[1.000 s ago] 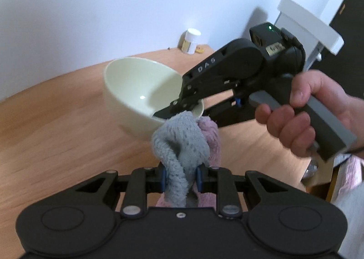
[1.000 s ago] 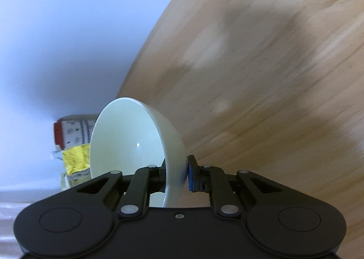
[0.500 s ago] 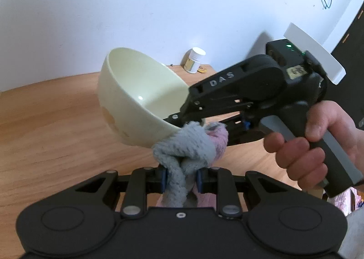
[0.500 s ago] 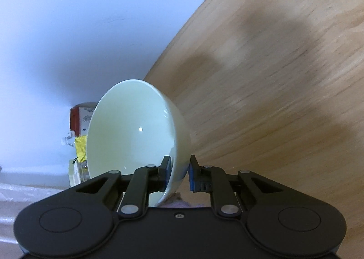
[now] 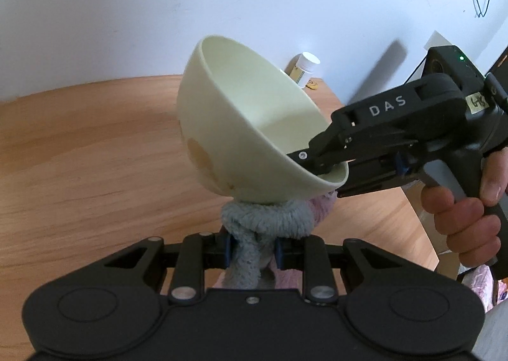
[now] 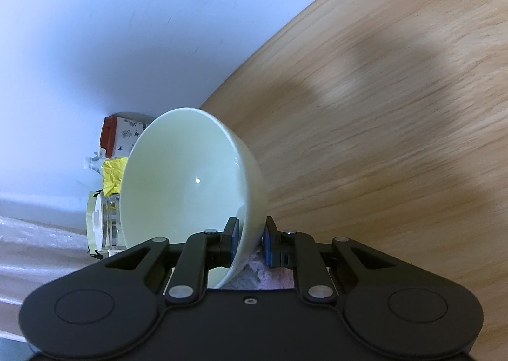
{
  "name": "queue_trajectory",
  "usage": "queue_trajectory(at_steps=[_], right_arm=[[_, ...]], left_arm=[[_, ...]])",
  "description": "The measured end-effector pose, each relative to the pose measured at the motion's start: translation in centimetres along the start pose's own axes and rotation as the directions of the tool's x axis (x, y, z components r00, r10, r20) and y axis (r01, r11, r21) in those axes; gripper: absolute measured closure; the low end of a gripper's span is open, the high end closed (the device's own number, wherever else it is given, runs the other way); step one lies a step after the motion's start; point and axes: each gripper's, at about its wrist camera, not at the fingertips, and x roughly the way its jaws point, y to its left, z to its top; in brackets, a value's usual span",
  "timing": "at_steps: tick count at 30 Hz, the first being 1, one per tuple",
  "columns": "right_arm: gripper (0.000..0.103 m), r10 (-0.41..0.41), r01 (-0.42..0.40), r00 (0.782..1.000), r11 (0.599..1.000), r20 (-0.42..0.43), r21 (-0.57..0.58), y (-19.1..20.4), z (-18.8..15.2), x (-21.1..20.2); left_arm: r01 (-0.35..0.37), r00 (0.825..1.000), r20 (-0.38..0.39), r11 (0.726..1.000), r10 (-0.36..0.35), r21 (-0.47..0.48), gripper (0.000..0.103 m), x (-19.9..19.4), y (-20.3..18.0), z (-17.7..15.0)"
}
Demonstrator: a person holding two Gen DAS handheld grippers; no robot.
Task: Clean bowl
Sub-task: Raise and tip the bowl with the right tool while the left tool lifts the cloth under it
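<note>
The left gripper (image 5: pixel 252 248) clamps a grey-pink cloth (image 5: pixel 270 218) pressed against the underside of the cream bowl (image 5: pixel 254 126), tilted above the wooden bench (image 5: pixel 95 154); the right gripper (image 6: pixel 250 242) pinches its rim.

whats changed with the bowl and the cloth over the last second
The bowl has been lifted off the table and tipped further on its side, so the cloth now presses its stained underside. Unchanged: the right gripper stays clamped on the rim, the left gripper on the cloth.
</note>
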Motion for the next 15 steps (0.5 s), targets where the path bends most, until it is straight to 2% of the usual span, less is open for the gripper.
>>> queue_trajectory(at_steps=[1,7,11,15], right_arm=[[0.084,0.000,0.000,1.000,1.000,-0.002,-0.002,-0.2,0.0,-0.1],[0.084,0.022,-0.022,1.000,0.999,0.005,-0.032,-0.1,0.2,-0.6],[0.084,0.051,-0.051,0.999,0.997,-0.003,-0.059,0.2,0.4,-1.0],[0.083,0.089,-0.091,0.996,0.991,-0.022,-0.096,0.6,0.1,-1.1]], left_arm=[[0.002,1.000,0.000,1.000,-0.002,0.015,0.080,0.5,-0.5,0.2],[0.013,1.000,0.027,0.998,-0.015,0.068,0.080,-2.4,-1.3,0.6],[0.070,0.997,0.037,0.996,-0.073,0.057,0.080,-4.1,-0.6,0.7],[0.062,0.998,0.019,0.992,-0.064,0.108,0.080,-4.7,-0.7,0.5]])
